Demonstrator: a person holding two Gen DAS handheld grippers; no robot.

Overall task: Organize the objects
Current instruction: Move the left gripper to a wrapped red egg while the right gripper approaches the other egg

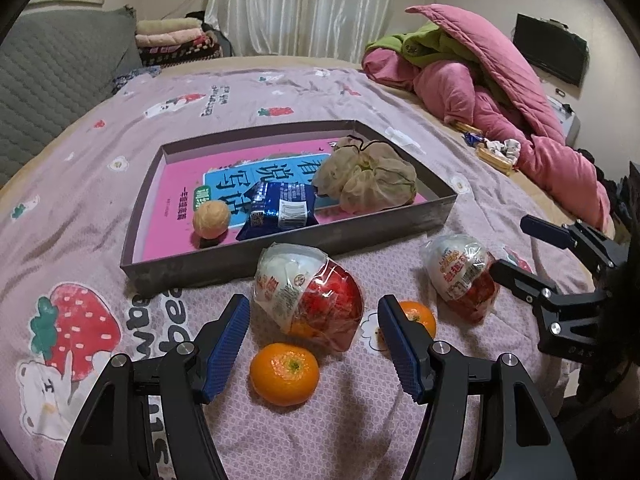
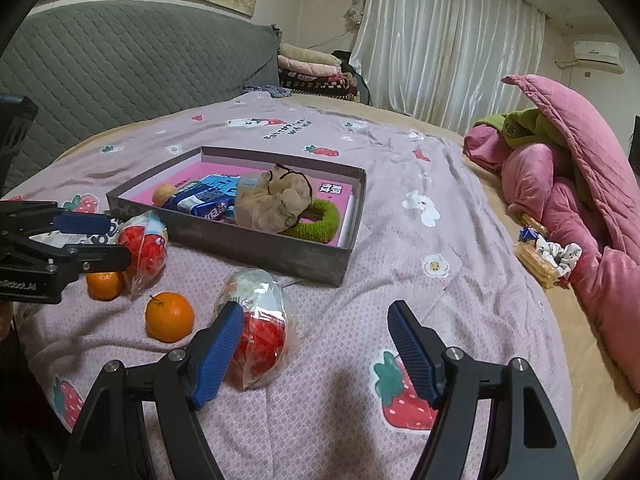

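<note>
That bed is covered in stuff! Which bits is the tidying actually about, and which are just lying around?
Part of the job:
- grey box, already holding some items
- two oranges
- two wrapped toy eggs

Just lying about:
- pink quilt
- folded blankets
- biscuits and wrappers beside the quilt

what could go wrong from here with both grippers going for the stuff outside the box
1. The oranges are round on a soft bedspread; a nudge from the open left gripper may roll them.
2. The wrapped egg toy sits against the right gripper's left finger; its crinkly film may slip.
</note>
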